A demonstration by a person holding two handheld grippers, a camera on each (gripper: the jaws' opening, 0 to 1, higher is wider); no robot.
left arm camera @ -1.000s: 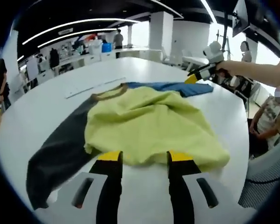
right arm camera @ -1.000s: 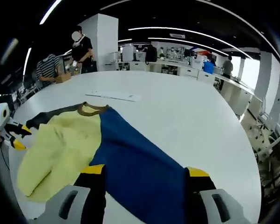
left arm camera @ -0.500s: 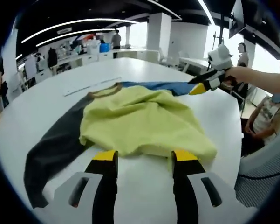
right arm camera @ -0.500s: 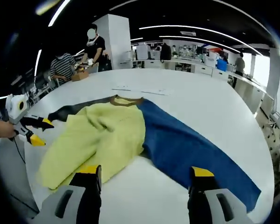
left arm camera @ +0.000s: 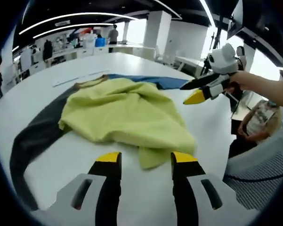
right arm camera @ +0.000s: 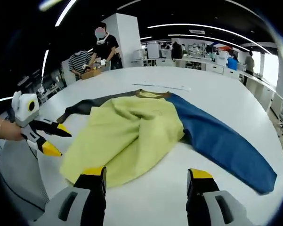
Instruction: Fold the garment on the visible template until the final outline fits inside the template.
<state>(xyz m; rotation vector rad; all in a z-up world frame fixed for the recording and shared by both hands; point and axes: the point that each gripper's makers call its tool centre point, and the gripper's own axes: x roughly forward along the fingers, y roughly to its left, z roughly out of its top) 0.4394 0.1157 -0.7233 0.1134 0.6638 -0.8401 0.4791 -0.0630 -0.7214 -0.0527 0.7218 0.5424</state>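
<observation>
The long-sleeved shirt [right arm camera: 132, 127] lay rumpled on the white table [right arm camera: 216, 89], yellow body bunched, blue sleeve [right arm camera: 221, 141] and dark sleeve [left arm camera: 33, 136] outstretched. Left gripper [left arm camera: 146, 162] and right gripper [right arm camera: 146, 176] hovered open and empty. Folding over those wrinkles would likely trap them.

1. The garment [left arm camera: 122, 110] [right arm camera: 132, 132] lay rumpled on a white table, its yellow-green body bunched in loose folds.
2. Its brown collar pointed away from both views.
3. One sleeve was blue, stretched out flat; the other dark grey.
</observation>
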